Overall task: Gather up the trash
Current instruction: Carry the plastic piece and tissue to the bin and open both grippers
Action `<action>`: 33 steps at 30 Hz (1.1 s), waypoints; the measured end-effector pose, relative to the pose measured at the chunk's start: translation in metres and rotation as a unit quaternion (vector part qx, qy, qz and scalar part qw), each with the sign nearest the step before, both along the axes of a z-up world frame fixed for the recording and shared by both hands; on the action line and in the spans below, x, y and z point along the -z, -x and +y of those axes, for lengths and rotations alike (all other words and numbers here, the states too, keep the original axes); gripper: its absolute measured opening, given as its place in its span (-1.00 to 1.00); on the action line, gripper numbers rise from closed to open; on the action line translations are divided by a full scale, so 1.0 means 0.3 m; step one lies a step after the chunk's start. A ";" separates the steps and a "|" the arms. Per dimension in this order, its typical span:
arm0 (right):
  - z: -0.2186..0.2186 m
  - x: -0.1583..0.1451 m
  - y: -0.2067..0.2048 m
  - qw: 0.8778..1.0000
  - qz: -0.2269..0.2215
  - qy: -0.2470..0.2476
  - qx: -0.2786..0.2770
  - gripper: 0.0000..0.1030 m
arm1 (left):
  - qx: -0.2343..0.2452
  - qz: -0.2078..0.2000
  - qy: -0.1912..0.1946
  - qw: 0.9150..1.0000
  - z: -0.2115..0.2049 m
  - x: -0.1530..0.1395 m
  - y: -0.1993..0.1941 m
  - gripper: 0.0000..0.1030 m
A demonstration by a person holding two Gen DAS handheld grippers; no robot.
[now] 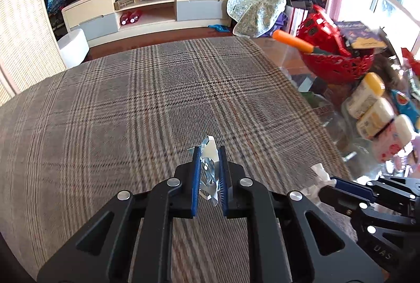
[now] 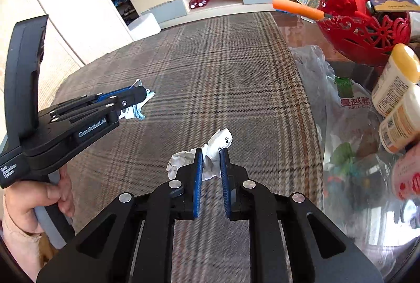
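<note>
Left wrist view: left gripper [image 1: 208,151] clamps a silvery wrapper scrap [image 1: 209,167] above the plaid cloth [image 1: 157,88].

Right wrist view: right gripper [image 2: 212,151] – jaws closed on crumpled white paper [image 2: 214,151] – over the same cloth, near its right edge.

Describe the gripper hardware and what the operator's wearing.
Both the left gripper and right gripper are matte black linkage frames with silver pivot pins and blue ribbed pads. The left carries white lettering on its side, a tall black upright block and a grey handle. A pale pink sleeve shows at the wrist. No cables visible.
</note>
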State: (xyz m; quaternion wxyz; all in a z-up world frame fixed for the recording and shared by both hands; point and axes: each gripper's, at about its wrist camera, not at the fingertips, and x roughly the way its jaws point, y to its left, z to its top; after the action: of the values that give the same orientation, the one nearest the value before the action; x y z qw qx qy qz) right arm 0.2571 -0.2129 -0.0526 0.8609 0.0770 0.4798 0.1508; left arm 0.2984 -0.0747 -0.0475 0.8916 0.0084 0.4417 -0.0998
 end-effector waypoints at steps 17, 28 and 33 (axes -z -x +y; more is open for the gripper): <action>0.115 -0.151 0.625 0.999 -0.031 0.018 -0.006 -0.71 | 0.004 -0.038 0.027 0.999 0.107 -0.188 0.788 -0.76; 0.179 0.090 0.814 0.999 0.016 0.034 -0.024 -0.71 | -0.008 0.024 0.044 0.999 0.171 0.102 1.001 -0.76; 0.213 0.211 0.834 0.998 0.033 0.038 -0.038 -0.71 | -0.009 0.061 0.052 0.997 0.179 0.251 1.028 -0.76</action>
State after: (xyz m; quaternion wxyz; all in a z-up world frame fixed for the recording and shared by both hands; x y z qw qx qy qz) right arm 0.0068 -0.1490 -0.1160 0.8406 0.0307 0.5159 0.1620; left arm -0.0099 -0.0210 -0.1228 0.8631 -0.0480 0.4894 -0.1149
